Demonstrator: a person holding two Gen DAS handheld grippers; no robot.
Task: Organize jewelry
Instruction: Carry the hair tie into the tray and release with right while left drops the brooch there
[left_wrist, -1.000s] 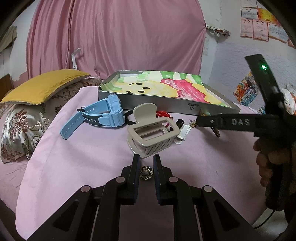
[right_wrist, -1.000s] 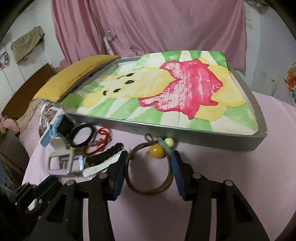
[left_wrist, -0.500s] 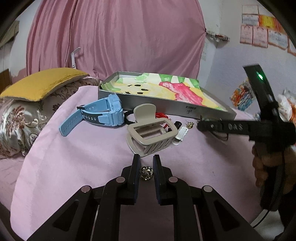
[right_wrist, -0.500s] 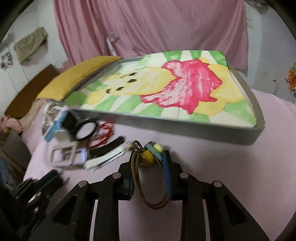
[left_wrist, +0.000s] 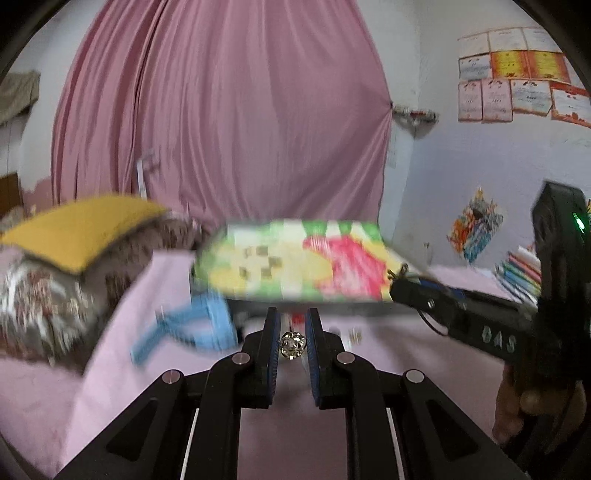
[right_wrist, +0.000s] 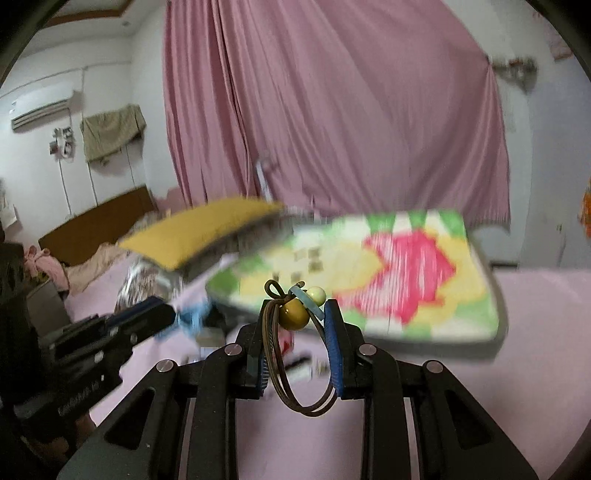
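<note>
My left gripper (left_wrist: 293, 326) is shut on a small sparkling silver bead (left_wrist: 292, 344), held above the pink cloth. My right gripper (right_wrist: 297, 321) is shut on a brown cord loop (right_wrist: 306, 410) with a yellow bead (right_wrist: 293, 314) and a pale bead; the loop hangs between the pads. The grey tray (left_wrist: 317, 303) with a painted flower lining lies just beyond both grippers, also the tray (right_wrist: 496, 306) in the right wrist view. The right gripper (left_wrist: 410, 288) reaches toward the tray's right corner. A blurred blue watch (left_wrist: 192, 325) lies left of my left fingers.
A yellow pillow (left_wrist: 81, 229) on a patterned cushion sits at the left. A pink curtain (left_wrist: 229, 129) hangs behind the tray. Stacked books (left_wrist: 521, 269) are at the far right. A hand (left_wrist: 517, 413) holds the right gripper. Small items on the cloth are blurred.
Both grippers have risen off the pink cloth and tilted up. The right jaws closed on the brown cord loop and lifted it. The left kept its hold on the bead.
</note>
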